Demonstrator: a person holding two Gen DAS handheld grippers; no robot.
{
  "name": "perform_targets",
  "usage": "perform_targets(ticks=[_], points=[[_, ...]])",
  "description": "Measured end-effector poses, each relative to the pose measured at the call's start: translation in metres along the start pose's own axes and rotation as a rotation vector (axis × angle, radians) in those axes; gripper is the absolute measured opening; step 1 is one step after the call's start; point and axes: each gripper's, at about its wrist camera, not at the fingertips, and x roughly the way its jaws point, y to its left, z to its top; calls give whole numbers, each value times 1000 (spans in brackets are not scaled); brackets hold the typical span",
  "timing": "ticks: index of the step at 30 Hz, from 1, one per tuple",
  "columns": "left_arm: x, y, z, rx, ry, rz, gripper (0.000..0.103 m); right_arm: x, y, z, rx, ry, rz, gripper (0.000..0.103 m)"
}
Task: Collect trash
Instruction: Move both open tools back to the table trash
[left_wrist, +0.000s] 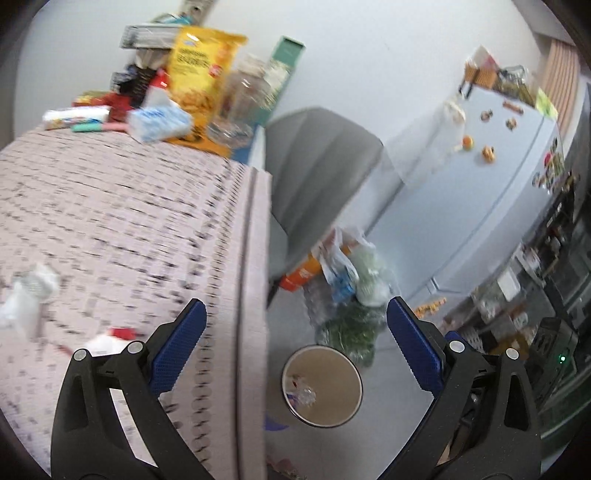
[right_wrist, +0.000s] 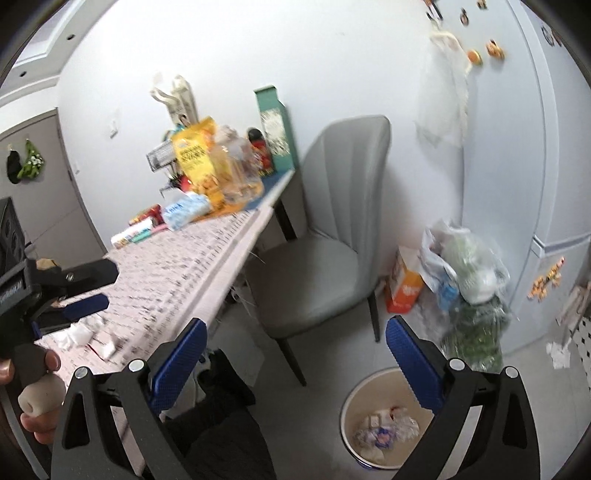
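While both grippers hang empty, the step in hand looks like going back to the table for more scraps. From the left wrist view, the left gripper (left_wrist: 295, 325) stands with its ridged blue pads wide apart and nothing between them, straddling the edge of the table (left_wrist: 155, 206), whose pale cloth carries a fine dark repeating print. Crumpled white scraps (left_wrist: 26, 299) lie on that cloth well toward the table's near end, with a red-and-white wrapper (left_wrist: 110, 338) nearer the edge; below the table edge, on the floor, sits the round bin (left_wrist: 322, 386), tan inside, with a little clear crinkled waste at its bottom. From the right wrist view, the right gripper (right_wrist: 295, 330) is likewise spread wide and empty, above the floor beside the table, and the bin (right_wrist: 354, 406) shows more crushed paper and film. More white scraps (right_wrist: 92, 336) rest near the table's edge, just by the other gripper's blue pads. A smooth grey padded chair (right_wrist: 325, 236) stands against the table's far side. To do it well, I would come down on one scrap squarely (they look light and springy), close fully, then carry it over the bin's mouth before letting go.
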Motion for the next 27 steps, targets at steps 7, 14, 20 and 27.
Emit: perform_targets(ticks=[7,14,20,27], points=[[-51,48,4,-105,-108,104,97,-8,53,1,-53,-53,48,95],[-90,89,-4,-197,-208,266,97,-6,99,-3,-132,-20,128,95],[-120,106,-16,-166,-263,228,97,-9,134,-7,-222,4,166,95],[-144,131,-24,-179,-268,240,97,0,170,-15,-292,73,233,95]])
